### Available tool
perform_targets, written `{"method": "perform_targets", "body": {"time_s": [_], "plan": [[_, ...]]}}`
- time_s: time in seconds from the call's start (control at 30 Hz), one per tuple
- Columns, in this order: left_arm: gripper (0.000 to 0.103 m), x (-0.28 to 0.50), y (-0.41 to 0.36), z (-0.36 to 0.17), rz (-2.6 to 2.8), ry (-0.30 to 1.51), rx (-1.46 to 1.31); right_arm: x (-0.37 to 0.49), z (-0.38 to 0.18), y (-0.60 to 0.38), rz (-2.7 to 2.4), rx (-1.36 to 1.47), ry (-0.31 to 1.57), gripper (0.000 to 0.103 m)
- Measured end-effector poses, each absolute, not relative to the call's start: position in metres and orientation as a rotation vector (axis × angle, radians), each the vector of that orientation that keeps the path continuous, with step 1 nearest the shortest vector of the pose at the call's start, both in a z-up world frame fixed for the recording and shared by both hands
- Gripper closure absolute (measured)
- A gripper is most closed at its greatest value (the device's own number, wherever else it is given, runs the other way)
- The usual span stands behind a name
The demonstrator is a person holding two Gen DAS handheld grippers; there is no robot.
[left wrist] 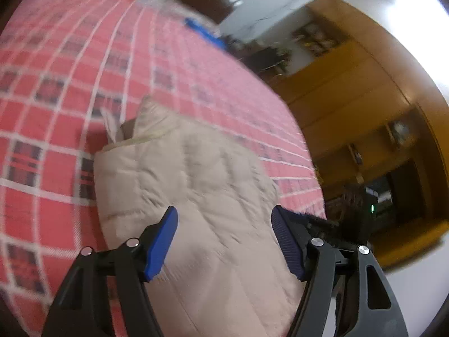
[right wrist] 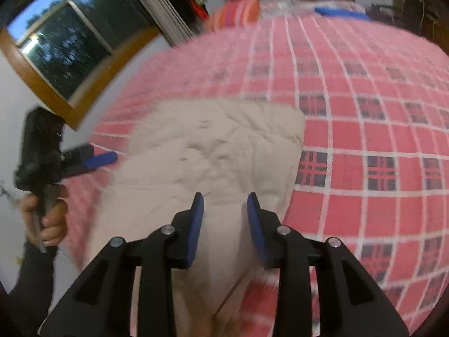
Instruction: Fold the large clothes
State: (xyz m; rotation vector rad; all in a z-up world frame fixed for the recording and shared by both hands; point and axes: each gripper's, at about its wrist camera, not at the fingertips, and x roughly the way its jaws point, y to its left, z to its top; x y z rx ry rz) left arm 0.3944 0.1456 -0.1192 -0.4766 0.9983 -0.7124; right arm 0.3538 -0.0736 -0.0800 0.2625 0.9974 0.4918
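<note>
Two grippers of mine above the folded cream jacket [left wrist: 190,196] on the red plaid bed [left wrist: 56,84], left gripper [left wrist: 224,241] fingers wide, right gripper [right wrist: 226,224] fingers narrower, both empty

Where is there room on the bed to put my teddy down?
The red checked bedspread is bare beyond the cream puffy jacket, up toward the striped pillow and blue thing. Crowded spot: the near edge, where the jacket lies under both grippers.

A folded jacket [left wrist: 193,196] lies on the bedspread [left wrist: 56,84], pillow [right wrist: 235,12] behind.
</note>
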Motion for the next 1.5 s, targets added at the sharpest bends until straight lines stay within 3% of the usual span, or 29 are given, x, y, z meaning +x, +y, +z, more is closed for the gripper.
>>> {"method": "perform_targets", "body": {"time_s": [0.13,0.33,0.53,0.63,0.7,0.73,0.77,0.83,0.97,1.0,1.07,1.1,1.13,1.23,1.5], "plan": [[0.033,0.33,0.147,-0.117,-0.813,0.998,-0.414,0.294,-0.066,-0.066,0.597,0.23,0.973,0.071],[0.034,0.324,0.118,-0.161,-0.778,1.078,-0.357,0.298,-0.12,-0.056,0.516,0.169,1.067,0.076],[0.034,0.278,0.124,-0.118,-0.844,0.968,-0.331,0.246,-0.071,-0.06,0.527,0.144,0.941,0.076],[0.034,0.264,0.123,-0.134,-0.841,0.992,-0.343,0.228,-0.073,-0.058,0.543,0.138,0.943,0.076],[0.034,0.265,0.121,-0.161,-0.795,1.053,-0.355,0.236,-0.1,-0.055,0.516,0.129,1.002,0.081],[0.034,0.268,0.118,-0.171,-0.784,1.062,-0.365,0.243,-0.115,-0.054,0.492,0.116,1.028,0.093],[0.034,0.265,0.118,-0.172,-0.778,1.056,-0.378,0.245,-0.125,-0.053,0.472,0.113,1.036,0.096],[0.034,0.258,0.121,-0.163,-0.77,1.028,-0.389,0.241,-0.119,-0.058,0.474,0.155,1.016,0.098],[0.026,0.232,0.133,-0.15,-0.725,0.981,-0.399,0.211,-0.087,-0.071,0.471,0.183,0.929,0.091],[0.025,0.22,0.135,-0.144,-0.699,0.958,-0.38,0.203,-0.084,-0.072,0.468,0.187,0.916,0.085],[0.02,0.2,0.134,-0.137,-0.626,0.914,-0.307,0.184,-0.078,-0.071,0.449,0.193,0.892,0.061],[0.017,0.185,0.132,-0.134,-0.571,0.896,-0.253,0.172,-0.075,-0.071,0.425,0.192,0.875,0.036],[0.014,0.175,0.131,-0.133,-0.536,0.888,-0.223,0.159,-0.074,-0.069,0.396,0.187,0.855,0.022],[0.014,0.137,0.127,-0.13,-0.399,0.854,-0.115,0.133,-0.073,-0.061,0.341,0.154,0.843,0.011],[0.013,0.066,0.131,-0.099,-0.216,0.718,0.006,0.074,-0.05,-0.025,0.096,0.021,0.738,0.003]]}}
